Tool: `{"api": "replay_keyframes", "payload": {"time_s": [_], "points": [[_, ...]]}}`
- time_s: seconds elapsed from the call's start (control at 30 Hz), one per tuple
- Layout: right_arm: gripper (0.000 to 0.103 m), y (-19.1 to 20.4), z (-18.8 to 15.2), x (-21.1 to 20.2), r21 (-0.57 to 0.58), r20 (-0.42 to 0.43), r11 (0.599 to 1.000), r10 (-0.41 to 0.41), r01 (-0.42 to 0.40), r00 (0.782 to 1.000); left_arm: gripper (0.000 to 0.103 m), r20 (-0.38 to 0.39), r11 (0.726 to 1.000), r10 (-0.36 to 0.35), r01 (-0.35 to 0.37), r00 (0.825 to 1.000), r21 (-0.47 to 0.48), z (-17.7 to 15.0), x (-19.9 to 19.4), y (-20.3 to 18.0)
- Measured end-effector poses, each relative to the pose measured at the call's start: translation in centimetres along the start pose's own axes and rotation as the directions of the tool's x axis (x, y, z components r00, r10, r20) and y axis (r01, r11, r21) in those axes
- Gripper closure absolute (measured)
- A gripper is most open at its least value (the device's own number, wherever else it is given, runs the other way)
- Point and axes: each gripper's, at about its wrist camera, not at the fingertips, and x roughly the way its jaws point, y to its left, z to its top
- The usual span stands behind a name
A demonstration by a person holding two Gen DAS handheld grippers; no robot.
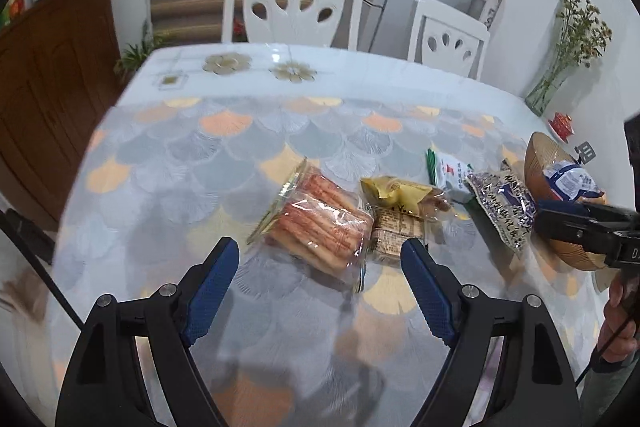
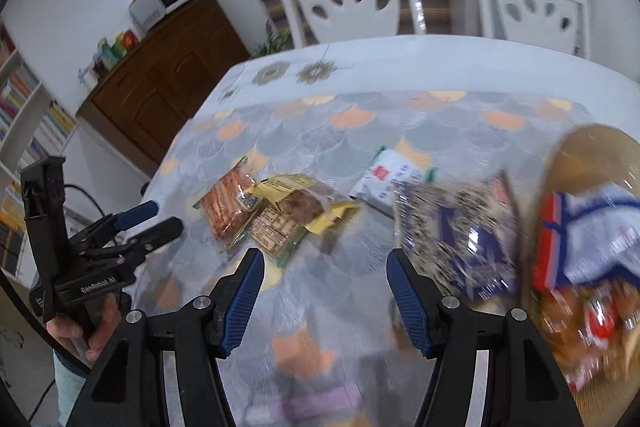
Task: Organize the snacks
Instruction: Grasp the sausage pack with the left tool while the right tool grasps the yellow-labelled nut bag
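While both tools hover above the bench, left tool gapes wide, nothing between its pads, clear breadstick pack just ahead at 12 o'clock. Right tool sits half open, empty. Speckled purple packet at its 1 o'clock leans on wooden bowl, which holds 1 blue-white bag.

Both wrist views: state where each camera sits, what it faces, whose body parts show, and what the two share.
Left wrist: sits on the left gripper, angled down over the table at the breadstick packet; open jaws, nothing between; the right gripper and right hand at the right edge.
Right wrist: sits on the right gripper, angled down at the table; open jaws; wooden bowl at right, left gripper and left hand at left.
Shared: breadstick packet, yellow packet, speckled packet, bowl, white chairs.
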Motion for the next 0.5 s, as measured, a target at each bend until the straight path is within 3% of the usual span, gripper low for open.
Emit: {"api": "replay_keyframes", "payload": {"time_s": [0.23,0.33,0.5], "points": [[0.042,1.2,3.1,5.4,-0.081,-0.066,0.997,0.009,-0.014,0.998,0.021,-0.04,0.997,-0.014,0.017,0.999,0.081,0.3,4.0,-1.1],[0.042,1.4,3.9,7.6,-0.102,-0.097,0.994,0.014,-0.024,0.995,0.021,-0.034,0.993,0.029,-0.025,0.999,0.112,0.3,4.7,-1.5],[0.042,1.3,4.6,10.3,-0.113,-0.134,0.992,0.033,-0.048,0.99,0.021,-0.037,0.995,0.023,-0.02,0.999,0.102,0.5,5.3,-1.0]]}}
